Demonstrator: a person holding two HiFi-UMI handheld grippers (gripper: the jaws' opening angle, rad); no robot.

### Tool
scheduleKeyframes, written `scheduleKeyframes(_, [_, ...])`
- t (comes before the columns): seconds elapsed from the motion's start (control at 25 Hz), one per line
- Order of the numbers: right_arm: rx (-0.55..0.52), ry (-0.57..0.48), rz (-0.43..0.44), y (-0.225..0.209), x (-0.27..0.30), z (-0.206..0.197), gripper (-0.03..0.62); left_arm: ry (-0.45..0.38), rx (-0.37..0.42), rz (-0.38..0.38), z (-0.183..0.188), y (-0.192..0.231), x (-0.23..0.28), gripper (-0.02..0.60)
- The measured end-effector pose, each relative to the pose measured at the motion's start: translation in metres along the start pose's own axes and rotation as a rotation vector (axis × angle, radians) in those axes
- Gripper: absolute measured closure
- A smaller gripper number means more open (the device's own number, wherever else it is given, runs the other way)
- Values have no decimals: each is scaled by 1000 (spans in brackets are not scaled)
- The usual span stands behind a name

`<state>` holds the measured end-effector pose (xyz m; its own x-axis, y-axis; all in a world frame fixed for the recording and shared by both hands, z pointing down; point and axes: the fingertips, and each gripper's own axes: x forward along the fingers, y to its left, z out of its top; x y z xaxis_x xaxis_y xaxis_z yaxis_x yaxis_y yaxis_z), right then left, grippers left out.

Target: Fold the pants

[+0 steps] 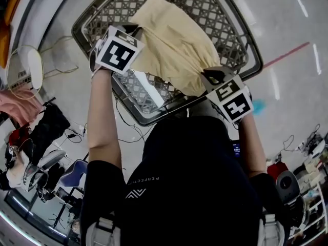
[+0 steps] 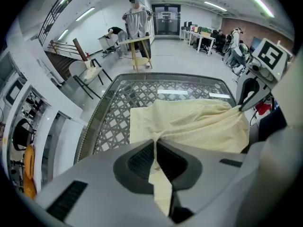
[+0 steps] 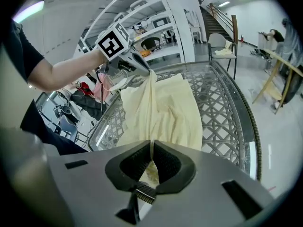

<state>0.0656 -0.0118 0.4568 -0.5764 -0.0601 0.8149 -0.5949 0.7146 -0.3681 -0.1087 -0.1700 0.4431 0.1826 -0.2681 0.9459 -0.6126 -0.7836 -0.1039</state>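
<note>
Grip: we pinch the pants tight in left claw and right claw.
Lie: pants run away from both claws toward the tabletop's far edge.

Head view: from high up, looks steeply down on the counter.
Left gripper view: close behind its jaws, looks across the counter.
Right gripper view: the same, from the opposite side.
Shared: pants, counter.
</note>
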Motion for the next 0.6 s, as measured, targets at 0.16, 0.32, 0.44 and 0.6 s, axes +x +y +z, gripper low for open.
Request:
scheduleKeyframes(0.16, [13, 2, -15, -13, 2, 1, 548, 5, 16, 4, 15, 5, 12, 560])
scheduleKeyframes(0.32, [22, 2, -37, -27, 5, 5, 548, 11, 33, -1, 25, 12, 25, 560])
scheduleKeyframes(0.44, [36, 1, -48, -36, 6, 7, 548, 8, 34, -3, 34, 17, 34, 560])
scheduleKeyframes(0.6, [59, -7, -59, -45, 6, 6, 548, 11, 48, -2, 47, 19, 46, 560])
